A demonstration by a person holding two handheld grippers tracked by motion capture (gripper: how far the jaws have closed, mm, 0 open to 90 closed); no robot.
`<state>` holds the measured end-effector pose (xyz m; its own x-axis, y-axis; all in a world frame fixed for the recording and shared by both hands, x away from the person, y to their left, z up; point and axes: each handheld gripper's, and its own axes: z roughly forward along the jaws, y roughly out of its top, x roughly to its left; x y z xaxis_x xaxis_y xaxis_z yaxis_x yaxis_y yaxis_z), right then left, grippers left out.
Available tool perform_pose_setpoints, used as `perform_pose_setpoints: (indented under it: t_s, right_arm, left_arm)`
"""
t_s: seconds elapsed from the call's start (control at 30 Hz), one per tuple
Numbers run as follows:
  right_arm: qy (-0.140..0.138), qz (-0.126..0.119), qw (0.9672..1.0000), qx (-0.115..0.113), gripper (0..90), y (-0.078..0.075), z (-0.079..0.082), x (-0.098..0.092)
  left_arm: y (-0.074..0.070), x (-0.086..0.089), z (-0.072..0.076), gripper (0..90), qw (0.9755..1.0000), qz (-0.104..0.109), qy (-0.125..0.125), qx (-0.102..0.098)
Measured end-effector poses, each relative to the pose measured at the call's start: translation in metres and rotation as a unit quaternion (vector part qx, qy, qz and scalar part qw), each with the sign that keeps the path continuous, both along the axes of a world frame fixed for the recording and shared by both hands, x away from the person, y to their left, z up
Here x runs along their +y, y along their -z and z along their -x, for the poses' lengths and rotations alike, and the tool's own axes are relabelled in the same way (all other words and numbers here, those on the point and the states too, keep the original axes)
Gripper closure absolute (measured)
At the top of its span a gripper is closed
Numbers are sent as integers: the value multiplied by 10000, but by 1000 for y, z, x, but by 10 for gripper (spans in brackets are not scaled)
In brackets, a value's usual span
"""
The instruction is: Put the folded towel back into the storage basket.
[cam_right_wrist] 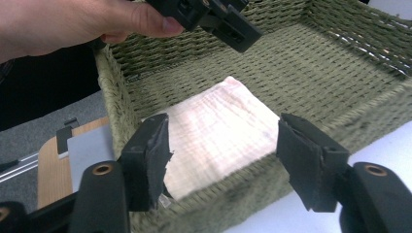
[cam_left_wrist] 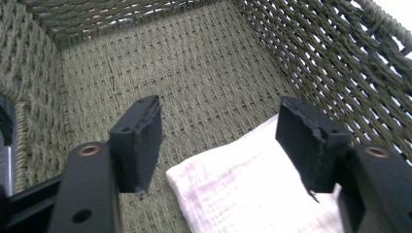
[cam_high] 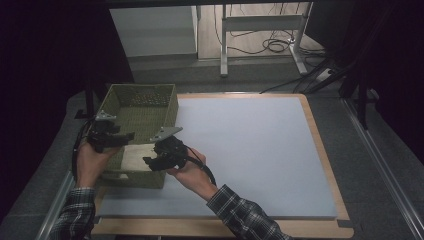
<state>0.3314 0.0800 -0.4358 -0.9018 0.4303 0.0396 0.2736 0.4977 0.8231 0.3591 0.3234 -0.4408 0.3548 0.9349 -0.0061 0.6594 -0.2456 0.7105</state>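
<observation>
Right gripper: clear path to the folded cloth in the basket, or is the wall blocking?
Probably yes. The right gripper, open, hovers just above the basket's near wall, and the folded cloth lies uncovered just behind it. The left gripper sits higher, off to the side.

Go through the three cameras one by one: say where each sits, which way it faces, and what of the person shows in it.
High view: fixed above the person's side, looking forward and down on the table; both forearms, left gripper and right gripper show.
Left gripper view: rides the left gripper, looking down into the basket; its open jaws show.
Right gripper view: rides the right gripper, looking across the basket rim; its open jaws show, with the other hand beyond.
Shared: both gripper views show the folded cloth lying in the basket.
</observation>
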Motion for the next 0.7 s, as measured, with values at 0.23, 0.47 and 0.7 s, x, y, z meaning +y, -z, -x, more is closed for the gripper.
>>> perform_pose_setpoints:
  t_s: [0.23,0.47,0.7]
  right_arm:
    - [-17,160,9998,-121,283,1,-4,-15]
    - [-14,174,9997,-149,245,0,-5,-32]
    - [-49,116,9999,-17,189,3,-8,-49]
  left_arm:
    - [-2,-8,-3,256,9997,216,59,0]
    - [-4,-20,-5,194,9993,326,181,34]
    - [-8,-35,-8,132,9989,389,255,57]
